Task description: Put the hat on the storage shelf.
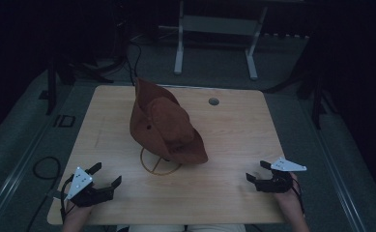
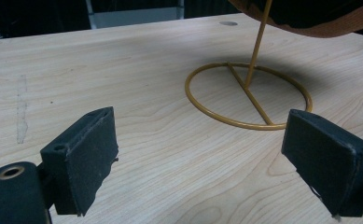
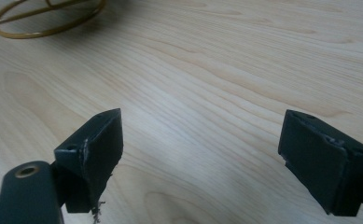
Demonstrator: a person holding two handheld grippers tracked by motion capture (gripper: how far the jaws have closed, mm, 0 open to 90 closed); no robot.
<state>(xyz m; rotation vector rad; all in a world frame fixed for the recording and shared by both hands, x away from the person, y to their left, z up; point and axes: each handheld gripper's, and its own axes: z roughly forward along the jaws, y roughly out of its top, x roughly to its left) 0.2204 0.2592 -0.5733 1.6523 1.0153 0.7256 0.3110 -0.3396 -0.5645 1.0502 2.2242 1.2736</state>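
Observation:
A brown brimmed hat [image 1: 166, 124] rests tilted on a thin yellow wire stand [image 1: 159, 165] in the middle of the wooden table [image 1: 234, 125]. In the left gripper view the stand's ring base [image 2: 247, 95] lies ahead of the jaws, and the hat's brim [image 2: 310, 21] hangs above its rod. My left gripper [image 1: 106, 175] sits near the table's front left, open, nothing between its jaws [image 2: 198, 158]. My right gripper [image 1: 257, 171] sits at the front right, also open and empty [image 3: 200, 158], with the stand's ring [image 3: 46, 18] far off.
A round grommet hole [image 1: 213, 101] sits near the table's far edge. Beyond the table stands a white metal frame [image 1: 214, 34] on the dark floor. Cables [image 1: 45, 166] lie on the floor at the left.

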